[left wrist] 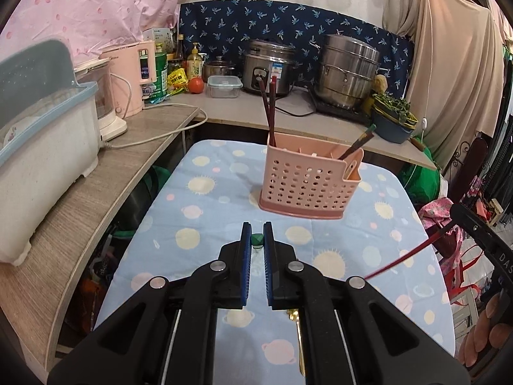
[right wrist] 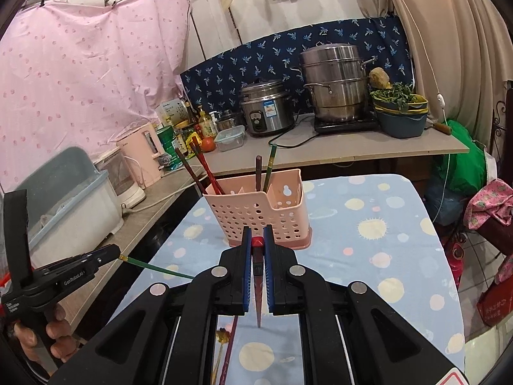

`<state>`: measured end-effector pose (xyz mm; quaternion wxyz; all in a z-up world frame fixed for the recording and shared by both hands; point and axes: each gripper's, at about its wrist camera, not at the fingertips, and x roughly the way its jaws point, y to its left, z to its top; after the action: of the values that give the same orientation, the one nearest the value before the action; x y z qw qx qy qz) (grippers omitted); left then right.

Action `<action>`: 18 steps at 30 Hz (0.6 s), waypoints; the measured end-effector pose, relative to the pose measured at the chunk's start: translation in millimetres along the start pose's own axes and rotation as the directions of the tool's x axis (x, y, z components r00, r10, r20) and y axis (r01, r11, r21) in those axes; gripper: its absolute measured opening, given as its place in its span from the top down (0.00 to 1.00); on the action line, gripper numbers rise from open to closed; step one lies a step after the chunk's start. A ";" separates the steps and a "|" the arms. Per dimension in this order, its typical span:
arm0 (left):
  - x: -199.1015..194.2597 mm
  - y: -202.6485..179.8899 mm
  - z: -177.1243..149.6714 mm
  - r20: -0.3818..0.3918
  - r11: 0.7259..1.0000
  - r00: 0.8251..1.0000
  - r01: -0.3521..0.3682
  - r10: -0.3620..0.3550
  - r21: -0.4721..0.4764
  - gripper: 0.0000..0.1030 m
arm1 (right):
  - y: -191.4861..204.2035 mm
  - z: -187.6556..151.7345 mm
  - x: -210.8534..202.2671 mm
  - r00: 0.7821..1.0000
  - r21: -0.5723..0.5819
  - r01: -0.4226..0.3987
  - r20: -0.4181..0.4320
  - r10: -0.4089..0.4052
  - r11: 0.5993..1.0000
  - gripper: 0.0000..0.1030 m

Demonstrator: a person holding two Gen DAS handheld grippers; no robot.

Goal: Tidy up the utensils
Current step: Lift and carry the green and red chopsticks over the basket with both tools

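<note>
A green chopstick (left wrist: 257, 239) is held end-on between the narrow fingers of the left gripper (left wrist: 257, 240), low centre of the left wrist view, while a red chopstick (right wrist: 257, 276) is clamped the same way by the right gripper (right wrist: 257, 243), its tapered tip pointing back toward the camera. The step in hand appears to be the carrying of both sticks toward the pink holder (left wrist: 307, 176), which stands upright on the worktop (left wrist: 198, 211), just beyond the fingers in both views.

The holder is a perforated plastic caddy on a darker pink base, divided into compartments. Two dark red chopsticks (left wrist: 269, 109) lean out of its left end in the left wrist view; another pair (left wrist: 359, 142) leans from the right end. In the right wrist view one stick of that right-end pair is seen to be green, which suggests that sorting by colour is intended, though this cannot be confirmed.

A gold spoon (right wrist: 221, 337) and a further dark red stick (right wrist: 229, 353) lie on the worktop under the right gripper, not yet picked up.

The next move would call for each stick to be tipped upright, lined up over an open compartment and lowered in before the fingers are spread. The sticks already in the holder could be knocked.
</note>
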<state>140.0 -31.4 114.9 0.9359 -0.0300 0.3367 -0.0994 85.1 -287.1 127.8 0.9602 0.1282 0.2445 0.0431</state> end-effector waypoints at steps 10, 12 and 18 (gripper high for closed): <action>-4.0 -7.1 46.0 0.062 1.000 0.998 0.025 -0.025 0.000 0.93 | 1.5 42.2 6.8 0.996 0.027 -0.065 0.057 0.063 0.998 0.93; -6.8 -8.6 58.9 0.083 0.999 0.996 0.035 -0.034 -0.001 0.93 | 2.5 54.9 8.1 0.994 0.030 -0.078 0.078 0.076 0.996 0.93; -14.6 -17.7 105.3 0.167 0.999 0.985 0.048 -0.048 0.003 0.93 | 8.7 94.5 14.9 0.985 0.020 -0.085 0.150 0.081 0.996 0.93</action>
<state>193.0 -46.8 207.4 0.9581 -0.0471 0.2562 -0.1190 143.4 -297.9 203.3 0.9714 0.1536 0.1669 0.0702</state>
